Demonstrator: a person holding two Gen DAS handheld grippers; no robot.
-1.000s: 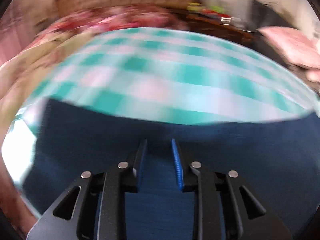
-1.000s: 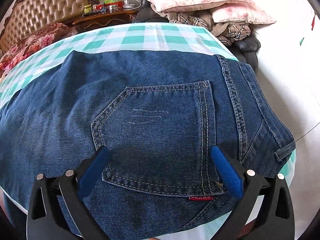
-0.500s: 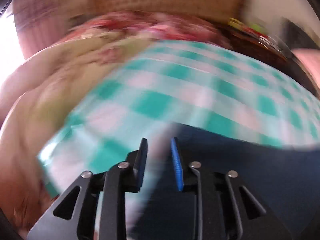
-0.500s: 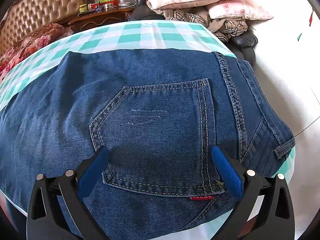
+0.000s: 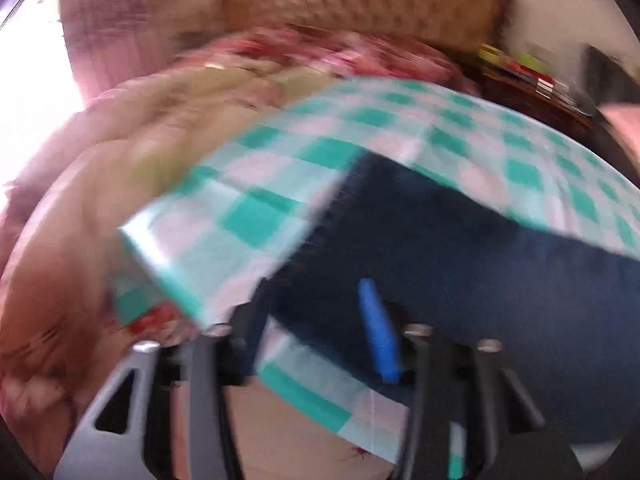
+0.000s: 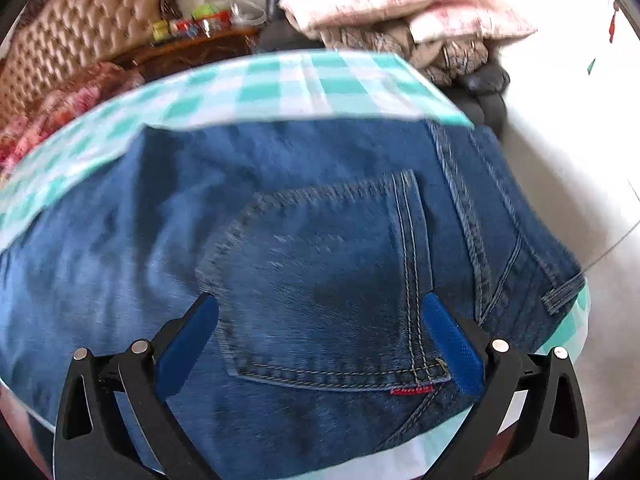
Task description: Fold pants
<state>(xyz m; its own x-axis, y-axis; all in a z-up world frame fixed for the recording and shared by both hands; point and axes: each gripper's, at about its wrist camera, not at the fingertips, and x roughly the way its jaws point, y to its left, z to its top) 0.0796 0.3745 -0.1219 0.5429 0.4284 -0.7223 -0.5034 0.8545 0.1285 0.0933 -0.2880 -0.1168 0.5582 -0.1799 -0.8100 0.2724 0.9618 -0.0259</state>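
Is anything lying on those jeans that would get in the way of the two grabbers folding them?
Nothing visible does. The jeans lie bare on the checked cloth, with the right gripper open above the back pocket. The left gripper is opening over the jeans' edge; that view is blurred.

Tufted headboard (image 6: 76, 44), dark wooden nightstand (image 6: 192, 50), pink pillows (image 6: 396, 4).
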